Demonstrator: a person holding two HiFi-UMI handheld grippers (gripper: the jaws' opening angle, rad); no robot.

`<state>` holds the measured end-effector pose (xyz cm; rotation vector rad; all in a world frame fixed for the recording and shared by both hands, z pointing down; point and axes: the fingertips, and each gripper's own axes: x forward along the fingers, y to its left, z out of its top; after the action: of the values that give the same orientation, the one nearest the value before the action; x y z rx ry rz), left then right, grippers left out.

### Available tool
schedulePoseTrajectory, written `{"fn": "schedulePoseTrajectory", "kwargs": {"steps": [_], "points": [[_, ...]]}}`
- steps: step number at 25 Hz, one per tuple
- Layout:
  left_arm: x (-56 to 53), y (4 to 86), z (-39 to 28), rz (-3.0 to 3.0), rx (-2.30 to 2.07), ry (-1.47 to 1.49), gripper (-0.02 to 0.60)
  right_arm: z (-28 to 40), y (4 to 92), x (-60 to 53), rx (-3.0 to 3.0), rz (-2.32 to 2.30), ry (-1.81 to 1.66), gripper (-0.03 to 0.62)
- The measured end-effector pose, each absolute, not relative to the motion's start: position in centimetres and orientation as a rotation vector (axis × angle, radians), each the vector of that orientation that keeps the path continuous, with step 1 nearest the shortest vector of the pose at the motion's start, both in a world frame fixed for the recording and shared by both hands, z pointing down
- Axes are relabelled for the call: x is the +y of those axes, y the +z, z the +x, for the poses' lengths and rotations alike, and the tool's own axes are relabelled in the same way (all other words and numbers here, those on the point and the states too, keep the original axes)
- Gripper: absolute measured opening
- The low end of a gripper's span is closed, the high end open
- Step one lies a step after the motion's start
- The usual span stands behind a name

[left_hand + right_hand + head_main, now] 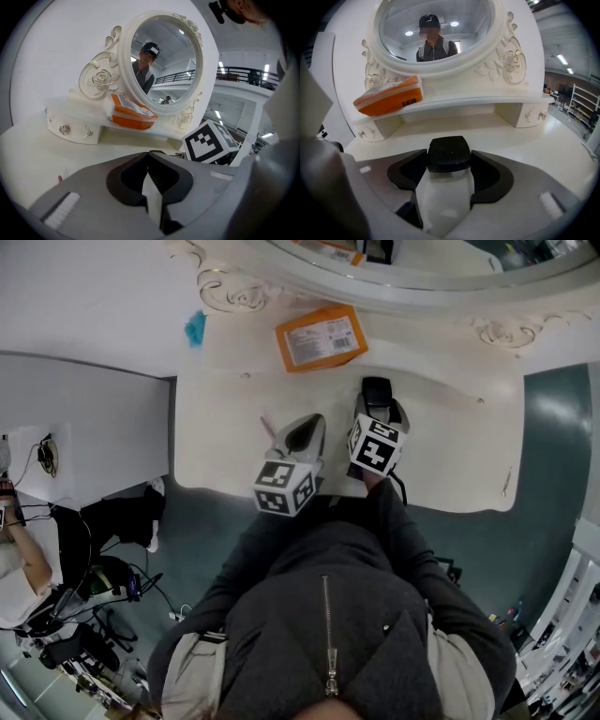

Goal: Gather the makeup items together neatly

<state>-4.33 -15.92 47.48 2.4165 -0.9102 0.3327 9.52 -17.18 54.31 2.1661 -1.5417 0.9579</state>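
My right gripper (377,397) (450,157) is shut on a small bottle (443,197) with a frosted white body and a square black cap (377,390); it holds the bottle just over the white vanity table (450,456), near the middle. Beside it on the left, my left gripper (310,424) (149,153) hangs over the table with its jaws closed tip to tip and nothing seen between them. A thin pink stick (266,425) (59,178) lies on the table just left of the left gripper. An orange packet (322,337) (131,112) (389,96) rests on the raised shelf behind.
An oval mirror (436,28) in an ornate white frame stands at the back above the shelf with small drawers (75,131). A blue scrap (195,328) lies at the shelf's left end and a thin pen-like item (506,482) near the table's right edge. My knees are against the front edge.
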Motion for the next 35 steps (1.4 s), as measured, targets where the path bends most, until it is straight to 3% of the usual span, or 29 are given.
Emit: {"fn": "schedulePoseTrajectory", "kwargs": {"steps": [22, 35], "points": [[-16.6, 48.2, -4.1, 2.407, -0.885, 0.346, 0.011, 9.5, 55.6, -17.5, -1.432, 2.175, 1.02, 0.31], [-16.3, 47.9, -3.3, 2.433, -0.865, 0.343, 0.011, 8.6, 55.5, -17.7, -1.529, 2.129, 1.023, 0.368]]}}
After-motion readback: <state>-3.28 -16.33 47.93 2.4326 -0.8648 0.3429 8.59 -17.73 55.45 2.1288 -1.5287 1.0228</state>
